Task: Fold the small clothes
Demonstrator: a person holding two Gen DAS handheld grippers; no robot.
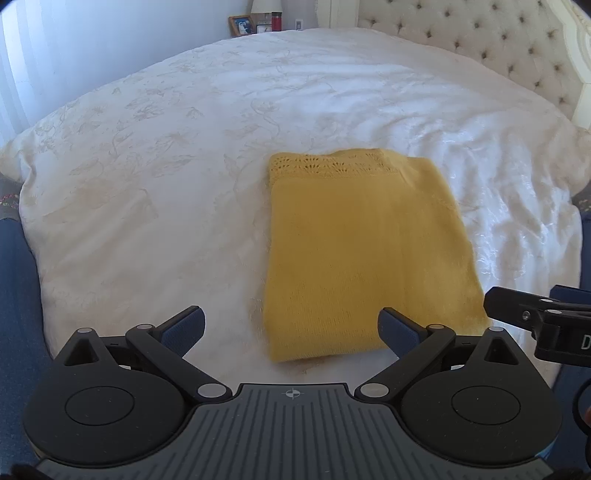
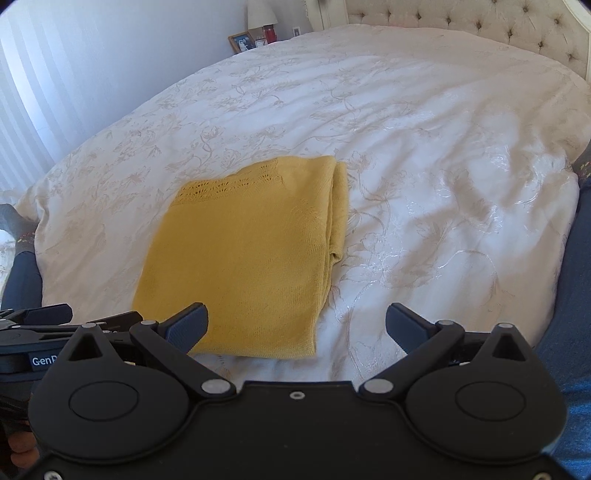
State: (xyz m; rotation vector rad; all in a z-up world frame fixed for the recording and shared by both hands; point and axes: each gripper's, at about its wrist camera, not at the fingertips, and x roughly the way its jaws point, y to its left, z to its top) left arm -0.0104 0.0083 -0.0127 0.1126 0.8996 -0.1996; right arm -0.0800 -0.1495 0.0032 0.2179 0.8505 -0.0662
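Item: yellow knit garment point(image 1: 365, 254), folded into a flat, roughly rectangular packet, lying on a white bedspread point(image 1: 166, 177) with a pale floral pattern. An openwork lace band runs along the packet's far edge; stacked folded layers show along its right side in the right wrist view, where the same garment point(image 2: 243, 258) sits left of centre. Its near edge rests close to the near edge of the bed. Left gripper point(image 1: 291, 328): jaws spread wide, nothing between them, held above the near edge of the bed; its right finger overlaps the garment's near right corner in the left wrist view, and whether it touches the knit cannot be told. Right gripper point(image 2: 297, 325): jaws likewise spread wide and empty, its left finger overlapping the garment's near edge in its own view, contact not determinable. Each tool appears at the margin of the other's view: the right one at the right edge of the left wrist view, the left one at the left edge of the right wrist view. Surroundings: tufted cream headboard point(image 1: 480, 40) at the far right; framed photo point(image 2: 242, 42), lamp point(image 2: 260, 14) and small red container point(image 2: 270, 34) on a stand beyond the bed's far side; pale vertical blinds point(image 2: 26, 110) at the left. Blue-clad limbs of the person border both views.
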